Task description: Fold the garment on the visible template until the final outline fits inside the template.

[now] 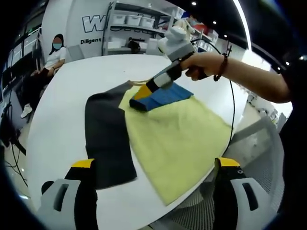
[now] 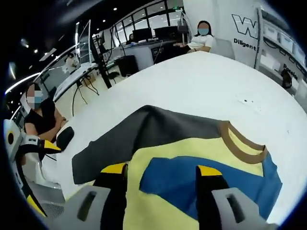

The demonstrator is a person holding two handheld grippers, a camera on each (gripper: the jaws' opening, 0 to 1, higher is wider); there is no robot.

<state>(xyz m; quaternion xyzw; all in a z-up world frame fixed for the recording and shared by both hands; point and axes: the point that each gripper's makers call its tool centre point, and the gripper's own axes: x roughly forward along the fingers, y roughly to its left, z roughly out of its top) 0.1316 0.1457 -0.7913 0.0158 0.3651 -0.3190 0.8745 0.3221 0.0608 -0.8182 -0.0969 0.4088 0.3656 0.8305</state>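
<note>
A T-shirt lies flat on the white table [image 1: 62,96]. It has a yellow body [image 1: 182,139], a dark grey sleeve side [image 1: 108,139], a blue sleeve [image 1: 165,96] and a brown collar [image 2: 242,143]. My left gripper [image 1: 156,165] hangs open over the shirt's near edge, one jaw above the grey part and the other off the yellow hem. A hand holds my right gripper [image 1: 142,93] with its tips down at the end of the blue sleeve. In the right gripper view, its jaws [image 2: 162,170] stand apart over the blue fabric [image 2: 192,187] and the yellow fabric [image 2: 192,149]. The grey part [image 2: 148,129] lies beyond them.
The table's rounded edge [image 1: 33,143] runs close on the near left, with floor and cables beyond it. A person [image 1: 55,52] sits past the far edge. Shelves with white bins [image 1: 139,24] line the back wall, and desks with monitors [image 2: 144,40] stand further off.
</note>
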